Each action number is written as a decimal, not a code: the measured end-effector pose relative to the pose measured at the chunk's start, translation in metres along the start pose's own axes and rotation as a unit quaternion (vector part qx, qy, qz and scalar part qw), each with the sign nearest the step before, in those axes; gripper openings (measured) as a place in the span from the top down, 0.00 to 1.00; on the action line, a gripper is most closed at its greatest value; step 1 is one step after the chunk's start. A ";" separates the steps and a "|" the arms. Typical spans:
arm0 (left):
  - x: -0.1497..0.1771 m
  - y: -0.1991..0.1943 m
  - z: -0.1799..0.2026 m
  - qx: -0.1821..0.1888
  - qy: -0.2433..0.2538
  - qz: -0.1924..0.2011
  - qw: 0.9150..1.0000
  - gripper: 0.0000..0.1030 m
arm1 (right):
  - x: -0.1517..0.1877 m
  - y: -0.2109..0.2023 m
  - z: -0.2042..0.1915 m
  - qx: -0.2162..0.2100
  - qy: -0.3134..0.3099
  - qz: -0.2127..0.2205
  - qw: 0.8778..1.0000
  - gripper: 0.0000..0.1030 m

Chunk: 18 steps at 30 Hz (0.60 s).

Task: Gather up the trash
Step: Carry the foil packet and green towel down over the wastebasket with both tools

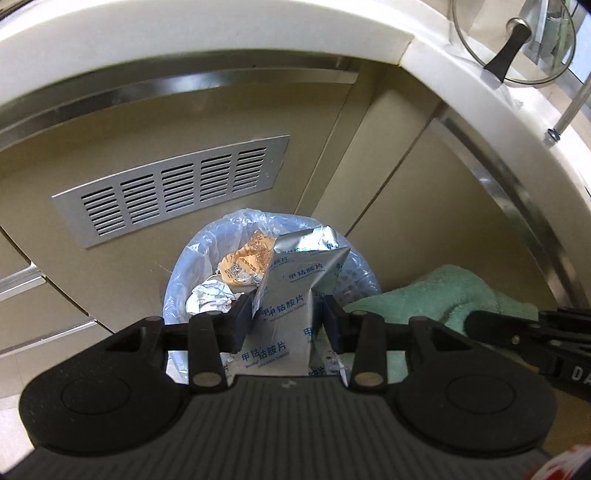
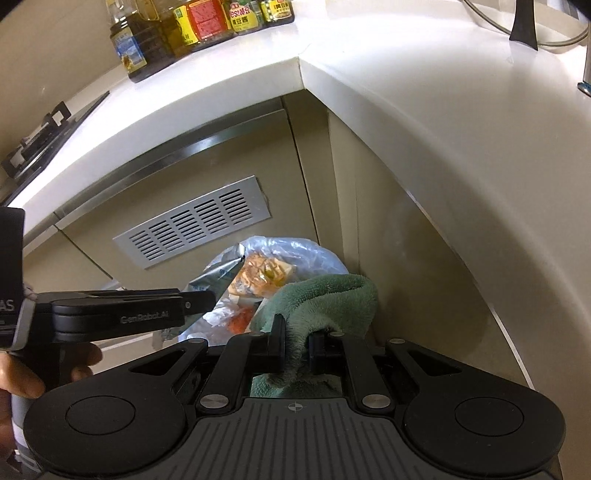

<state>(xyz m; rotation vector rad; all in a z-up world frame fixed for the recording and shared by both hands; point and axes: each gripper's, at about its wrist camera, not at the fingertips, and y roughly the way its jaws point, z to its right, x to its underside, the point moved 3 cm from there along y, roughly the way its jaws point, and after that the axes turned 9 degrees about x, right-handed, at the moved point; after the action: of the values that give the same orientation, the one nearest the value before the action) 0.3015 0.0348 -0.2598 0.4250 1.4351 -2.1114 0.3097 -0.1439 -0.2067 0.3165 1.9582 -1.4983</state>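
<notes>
My left gripper (image 1: pixel 286 314) is shut on a silver foil medicine pouch (image 1: pixel 291 295) with blue print, held right above a trash bin lined with a clear plastic bag (image 1: pixel 177 280). Inside the bin lie an orange wrapper (image 1: pixel 245 264) and crumpled foil (image 1: pixel 210 297). My right gripper (image 2: pixel 297 341) is shut on a green fluffy cloth (image 2: pixel 325 295), hanging beside the bin's right side. In the right wrist view the left gripper (image 2: pixel 199 299) reaches in from the left with the pouch (image 2: pixel 221 275) over the bin (image 2: pixel 314 251). The cloth (image 1: pixel 436 291) also shows in the left wrist view.
The bin stands on the floor in the corner of beige cabinets under a white L-shaped counter (image 2: pixel 406 110). A metal vent grille (image 1: pixel 173 192) is on the cabinet door behind it. Oil and sauce bottles (image 2: pixel 192 26) and a glass pot lid (image 1: pixel 517 40) stand on the counter.
</notes>
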 end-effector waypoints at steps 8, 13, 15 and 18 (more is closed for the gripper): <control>-0.001 0.009 -0.007 0.000 0.000 0.000 1.000 0.50 | -0.003 0.006 0.001 0.000 0.001 -0.003 1.000 0.89; 0.004 0.003 -0.016 -0.005 -0.003 0.001 1.000 0.50 | -0.006 0.009 -0.002 -0.003 -0.001 -0.003 1.000 0.89; 0.006 -0.001 -0.020 -0.010 -0.007 0.001 1.000 0.50 | -0.007 0.011 -0.004 -0.005 -0.001 -0.002 1.000 0.89; 0.007 -0.008 -0.028 -0.018 -0.013 0.001 1.000 0.50 | -0.011 0.016 -0.009 -0.011 -0.005 -0.002 1.000 0.89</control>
<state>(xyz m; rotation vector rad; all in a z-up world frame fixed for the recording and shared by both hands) 0.2897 0.0609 -0.2679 0.3841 1.4553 -2.0779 0.3234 -0.1282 -0.2113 0.2953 1.9665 -1.4774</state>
